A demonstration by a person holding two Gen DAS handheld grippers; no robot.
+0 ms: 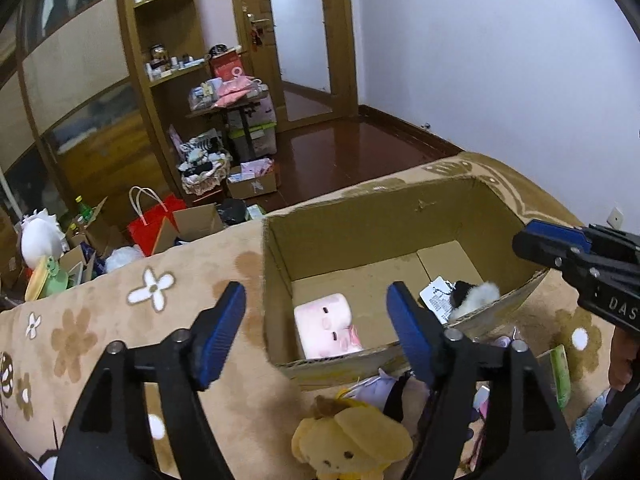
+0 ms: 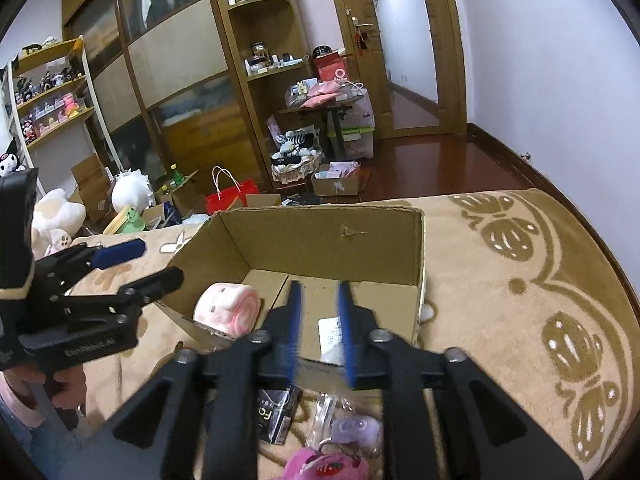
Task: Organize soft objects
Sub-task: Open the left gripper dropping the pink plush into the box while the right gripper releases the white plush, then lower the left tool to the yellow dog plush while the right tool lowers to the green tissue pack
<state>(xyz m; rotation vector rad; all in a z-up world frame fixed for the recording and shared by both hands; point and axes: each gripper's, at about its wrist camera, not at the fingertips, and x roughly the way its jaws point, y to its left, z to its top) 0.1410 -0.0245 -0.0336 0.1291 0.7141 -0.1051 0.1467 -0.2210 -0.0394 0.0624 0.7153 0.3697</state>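
Yellow plush dog, at 6 o'clock below cardboard box: light, squashy, take by the body; left gripper and right gripper both open, empty.

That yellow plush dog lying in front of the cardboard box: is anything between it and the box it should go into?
Only the box's near wall. The yellow plush dog lies on the beige flowered blanket just outside it, so it must be lifted over that wall. The open-topped cardboard box has bare floor left.
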